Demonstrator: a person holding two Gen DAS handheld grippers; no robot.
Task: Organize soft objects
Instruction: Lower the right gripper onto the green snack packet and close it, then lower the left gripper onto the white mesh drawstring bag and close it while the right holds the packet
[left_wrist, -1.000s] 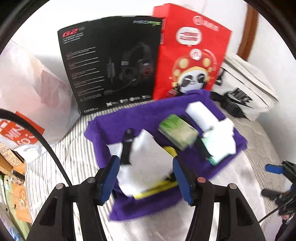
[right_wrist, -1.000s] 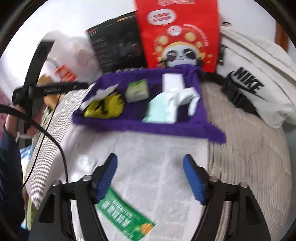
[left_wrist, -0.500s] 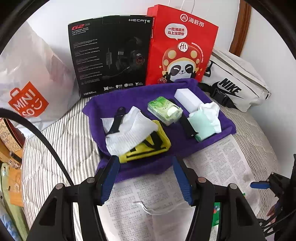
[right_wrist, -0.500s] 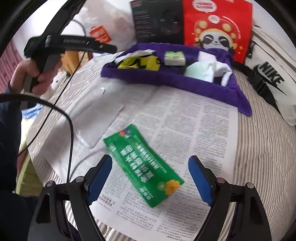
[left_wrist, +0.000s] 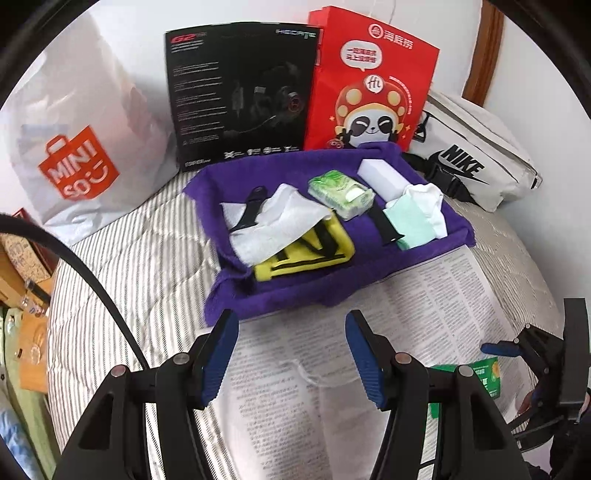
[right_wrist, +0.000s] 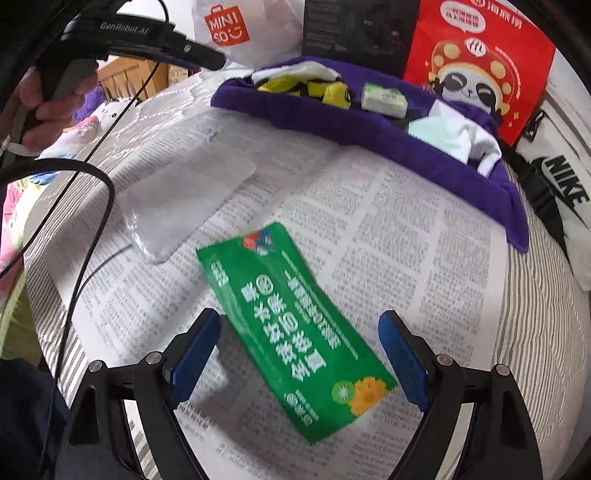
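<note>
1. The right gripper (right_wrist: 299, 354) hung low over the newspaper (right_wrist: 406, 236) with its blue fingers (right_wrist: 400, 356) spread wide and nothing between them in its grasp.
2. A green sachet (right_wrist: 291, 328) lay flat on the newspaper, its lower half sitting between those spread fingers; from where I stood it was hard to tell whether the pads touched it, though it looked clear of both.
3. Just beside the sachet, toward its upper left, a clear plastic sheet (right_wrist: 188, 206) rested on the print.
4. The left gripper (left_wrist: 290, 354) hovered above the same newspaper (left_wrist: 436, 314), fingers wide apart and holding nothing.
5. Beyond it sat the purple cloth tray (left_wrist: 295, 291), its near edge overlapping the paper.
6. Inside the tray lay a white cloth (left_wrist: 273, 225) draped over a yellow pouch (left_wrist: 306, 254), with a black strap (left_wrist: 251, 210) poking out at the back left.
7. A green tissue pack (left_wrist: 341, 194) sat in the middle, a white block (left_wrist: 382, 177) behind it, and a mint and white cloth (left_wrist: 415, 214) at the right end.
8. Behind the tray stood a black headset box (left_wrist: 240, 92) and a red panda bag (left_wrist: 369, 81), side by side against the wall.
9. A white Miniso bag (left_wrist: 81, 147) leaned at the left and a white Nike bag (left_wrist: 476, 155) lay at the right, all on the striped bedding (left_wrist: 129, 277).
</note>
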